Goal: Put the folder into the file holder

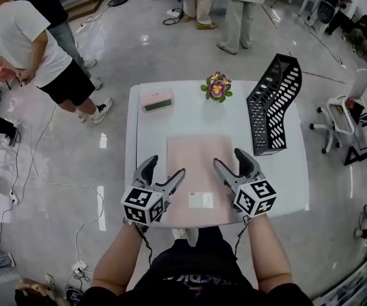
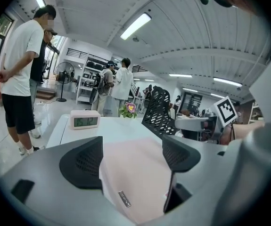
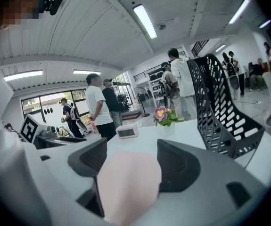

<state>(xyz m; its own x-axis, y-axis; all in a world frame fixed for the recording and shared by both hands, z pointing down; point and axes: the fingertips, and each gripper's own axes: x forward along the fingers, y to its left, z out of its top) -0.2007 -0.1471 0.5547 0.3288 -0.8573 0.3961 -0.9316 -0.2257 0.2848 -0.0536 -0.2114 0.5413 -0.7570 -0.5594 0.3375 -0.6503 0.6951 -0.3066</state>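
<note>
One white tabletop (image 1: 285, 171) in play, and four single items on it: one pink folder (image 1: 196, 171), one black mesh file holder (image 1: 274, 104), one pink digital clock (image 1: 157, 101), one small pot of flowers (image 1: 217, 87). Two sets of tongs over it, the left tongs (image 1: 166, 167) and the right tongs (image 1: 228, 157), each with one marker cube, so two cubes in all.

Around the floor, four people standing: one in a white T-shirt (image 1: 27, 43), one in a dark top (image 1: 46, 2) behind, and two at the far side (image 1: 199, 2) (image 1: 240, 11), seen from the waist down. More figures in the far right corner, too small to count. One white office chair (image 1: 343, 116) off to the right.
</note>
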